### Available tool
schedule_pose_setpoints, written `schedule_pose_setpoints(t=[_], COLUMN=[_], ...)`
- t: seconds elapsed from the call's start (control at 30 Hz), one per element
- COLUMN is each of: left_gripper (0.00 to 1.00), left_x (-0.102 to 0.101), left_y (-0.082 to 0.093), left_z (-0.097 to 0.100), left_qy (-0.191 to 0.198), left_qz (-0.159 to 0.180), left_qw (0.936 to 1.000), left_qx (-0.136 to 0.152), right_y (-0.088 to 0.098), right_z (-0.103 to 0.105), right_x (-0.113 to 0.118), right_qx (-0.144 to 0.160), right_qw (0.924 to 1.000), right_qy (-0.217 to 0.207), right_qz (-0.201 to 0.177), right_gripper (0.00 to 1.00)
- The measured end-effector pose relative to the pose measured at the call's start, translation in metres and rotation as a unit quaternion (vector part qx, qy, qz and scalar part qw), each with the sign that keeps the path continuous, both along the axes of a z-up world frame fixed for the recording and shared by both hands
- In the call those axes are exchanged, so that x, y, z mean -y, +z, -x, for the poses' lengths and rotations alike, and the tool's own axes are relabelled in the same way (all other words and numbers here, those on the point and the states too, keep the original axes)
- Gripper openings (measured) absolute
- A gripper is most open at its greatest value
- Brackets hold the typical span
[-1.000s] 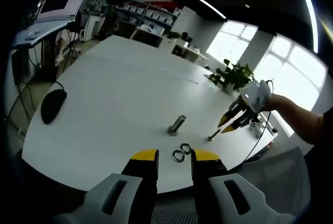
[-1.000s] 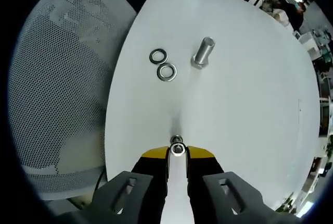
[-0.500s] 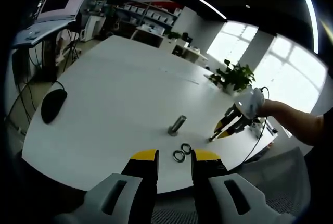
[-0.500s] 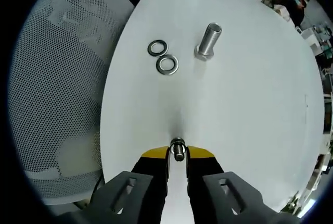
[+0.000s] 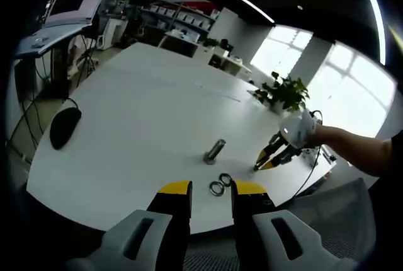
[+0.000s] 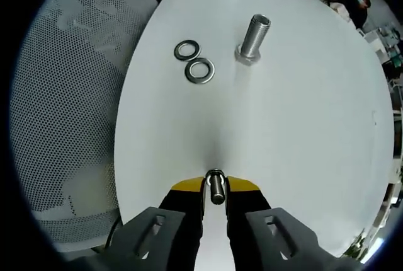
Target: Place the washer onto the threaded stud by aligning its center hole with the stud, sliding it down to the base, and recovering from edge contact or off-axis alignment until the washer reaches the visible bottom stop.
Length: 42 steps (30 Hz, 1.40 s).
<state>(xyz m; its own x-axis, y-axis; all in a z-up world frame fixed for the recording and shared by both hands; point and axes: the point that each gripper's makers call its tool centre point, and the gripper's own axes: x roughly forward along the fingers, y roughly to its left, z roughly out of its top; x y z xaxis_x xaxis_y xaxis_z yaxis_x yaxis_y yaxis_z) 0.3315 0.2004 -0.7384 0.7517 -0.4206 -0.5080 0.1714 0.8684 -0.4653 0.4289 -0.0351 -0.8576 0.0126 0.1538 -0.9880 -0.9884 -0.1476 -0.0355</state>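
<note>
In the right gripper view, the right gripper (image 6: 215,189) is seen with its yellow-tipped jaws closed on a small threaded bolt (image 6: 216,187), which is clamped between the tips with its length pointing forward over the white table (image 6: 302,120). Farther along the table, well apart from the tips, two washers (image 6: 194,60) lie flat, just beside each other near the table's left edge. To the right of them, a larger threaded stud (image 6: 254,38) stands upright on its hex base, bare of any washer. A perforated grey chair back (image 6: 69,94) lies to the left, beyond the table edge.

In the left gripper view, the left gripper (image 5: 210,190) is held at the near edge of the table (image 5: 138,120), its jaws parted and nothing held between them. The two washers (image 5: 220,183) are seen lying on the table in the gap just beyond the yellow tips, untouched by them. The stud (image 5: 214,151) stands a little farther off, slightly left of the washers. On the right, the right gripper (image 5: 263,161) is seen in a gloved hand (image 5: 297,129), its tips lowered to the table near the far right edge, well apart from the washers. A black computer mouse (image 5: 64,126) rests on the table at the far left, and a potted plant (image 5: 284,92) stands beyond the table.
</note>
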Motion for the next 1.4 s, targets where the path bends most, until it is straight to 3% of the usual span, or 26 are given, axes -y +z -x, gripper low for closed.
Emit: schedule_pose_setpoints(t=[0.33,0.47,0.7,0.93,1.03,1.2,1.4], left_gripper=[0.23,0.23,0.23,0.23,0.23,0.23,0.23], left_x=[0.0,-0.001,0.003,0.001,0.001,0.001,0.001], left_y=[-0.001,-0.001,-0.002,-0.002,-0.002,-0.002,-0.001], left_z=[0.0,0.0,0.002,0.001,0.001,0.001,0.001], left_qy=[-0.003,0.001,-0.013,-0.005,-0.006,-0.005,-0.007], left_qz=[-0.004,-0.002,-0.011,-0.007,-0.007,-0.006,-0.003], left_qw=[1.0,1.0,0.9998,1.0,0.9999,1.0,1.0], left_qx=[-0.003,-0.001,-0.005,-0.003,-0.004,-0.003,-0.003], right_y=[0.001,0.005,0.028,0.056,0.071,0.09,0.09], right_z=[0.001,0.001,0.0,0.003,0.002,0.006,0.014], right_x=[-0.001,-0.006,-0.02,-0.042,-0.056,-0.078,-0.092], right_qx=[-0.003,-0.004,0.0,0.01,0.026,0.023,0.016], right_qw=[0.9999,0.999,0.9953,0.9937,0.9924,0.9906,0.9912], right_qy=[-0.013,-0.037,-0.049,-0.026,0.008,0.028,0.071], right_qz=[0.001,-0.026,-0.083,-0.108,-0.12,-0.132,-0.11], right_gripper=[0.14,0.31,0.33,0.32,0.33,0.33,0.35])
